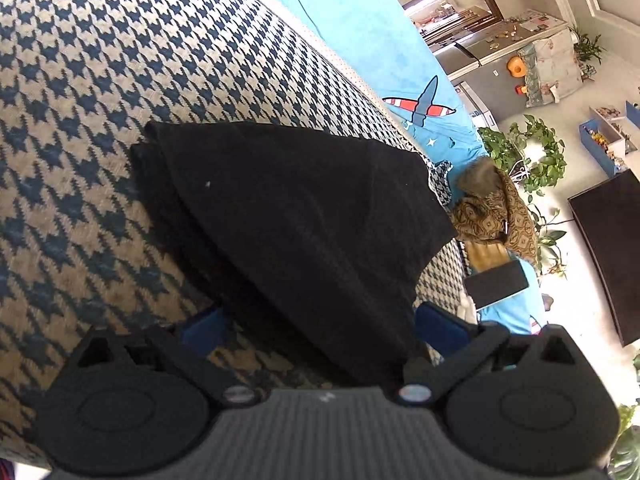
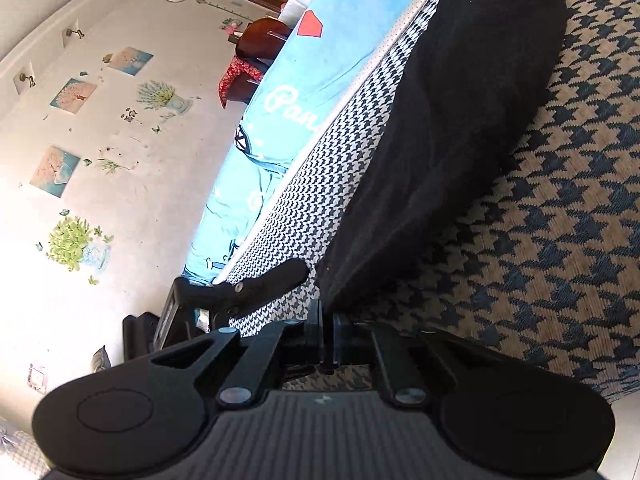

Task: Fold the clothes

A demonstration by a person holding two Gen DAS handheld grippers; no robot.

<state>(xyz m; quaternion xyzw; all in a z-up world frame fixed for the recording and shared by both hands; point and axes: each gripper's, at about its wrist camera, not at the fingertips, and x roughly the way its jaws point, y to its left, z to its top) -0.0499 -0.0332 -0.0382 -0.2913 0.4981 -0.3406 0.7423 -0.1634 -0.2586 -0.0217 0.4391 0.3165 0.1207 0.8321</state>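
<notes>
A folded black garment is seen lying on a houndstooth-patterned sofa cushion, with both claws at its near end.

In the left wrist view the folded black knit garment [image 1: 288, 216] is shown spread toward the cushion's far edge, the left claw [image 1: 320, 328] held wide apart with the cloth between its blue pads [image 1: 436, 326]. Only there are a brown patterned cloth [image 1: 496, 216] and leafy houseplants [image 1: 528, 152] visible. In the right wrist view the right claw [image 2: 327, 324] is closed together at the garment's corner; whether cloth is pinched cannot be told. White script beginning "Pan" is read on the light blue printed sheet [image 2: 296, 80].
</notes>
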